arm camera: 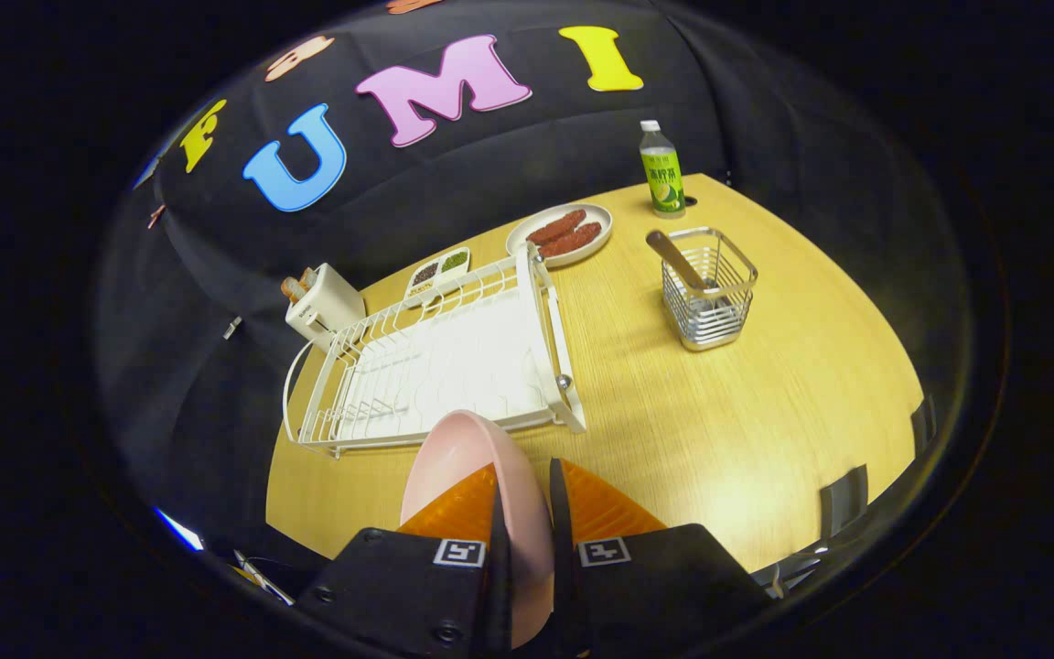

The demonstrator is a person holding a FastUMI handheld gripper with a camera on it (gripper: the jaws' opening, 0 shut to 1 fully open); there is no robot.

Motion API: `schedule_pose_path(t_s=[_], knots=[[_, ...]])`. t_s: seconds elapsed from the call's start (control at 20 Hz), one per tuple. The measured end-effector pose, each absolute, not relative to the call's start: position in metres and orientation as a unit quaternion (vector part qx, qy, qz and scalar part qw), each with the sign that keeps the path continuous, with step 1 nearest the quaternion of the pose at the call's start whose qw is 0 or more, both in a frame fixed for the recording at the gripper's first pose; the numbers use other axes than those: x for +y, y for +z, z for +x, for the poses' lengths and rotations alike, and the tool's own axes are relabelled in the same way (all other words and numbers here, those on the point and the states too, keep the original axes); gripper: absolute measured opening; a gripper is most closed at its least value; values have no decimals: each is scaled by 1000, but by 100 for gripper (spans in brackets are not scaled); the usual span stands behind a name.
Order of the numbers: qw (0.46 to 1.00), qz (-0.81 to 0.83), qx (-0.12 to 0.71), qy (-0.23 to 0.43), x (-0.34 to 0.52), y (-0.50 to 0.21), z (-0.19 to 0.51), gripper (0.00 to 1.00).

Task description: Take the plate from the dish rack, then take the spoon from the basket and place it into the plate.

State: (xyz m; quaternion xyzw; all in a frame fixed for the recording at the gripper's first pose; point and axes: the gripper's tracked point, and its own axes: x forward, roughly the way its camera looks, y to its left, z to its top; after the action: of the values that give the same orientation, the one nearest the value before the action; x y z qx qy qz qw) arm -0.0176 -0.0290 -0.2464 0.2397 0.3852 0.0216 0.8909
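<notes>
— While the pink plate (477,476) is gripped on edge between the jaws of the gripper (523,513), which step is judged to be in hand?
— The first one: the plate is held clear of the white dish rack (440,366), which lies just beyond the orange fingers (596,503), to the left, and nothing is seen left in it
— Where is the spoon to be found?
— It is stood in the wire basket (710,288), far and to the right, with the spoon (673,258) handle leaned out over the rim
— What is called for next?
— Bare worktop (728,412) is seen near the fingers on the right; the plate would have to be laid flat there and released before the spoon can be fetched. Care is needed so that the plate is not dropped on its edge
</notes>
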Motion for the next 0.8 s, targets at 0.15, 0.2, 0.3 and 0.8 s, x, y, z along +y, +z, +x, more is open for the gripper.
schedule_pose_path(t_s=[0.15, 0.2, 0.3, 0.8], knots=[[884, 239, 401, 38, -30, -278, -18, 22], [882, 235, 405, 48, -29, -286, -18, 23], [879, 231, 410, 70, -27, -301, -16, 23], [868, 265, 405, 106, -52, -330, 9, 40]])
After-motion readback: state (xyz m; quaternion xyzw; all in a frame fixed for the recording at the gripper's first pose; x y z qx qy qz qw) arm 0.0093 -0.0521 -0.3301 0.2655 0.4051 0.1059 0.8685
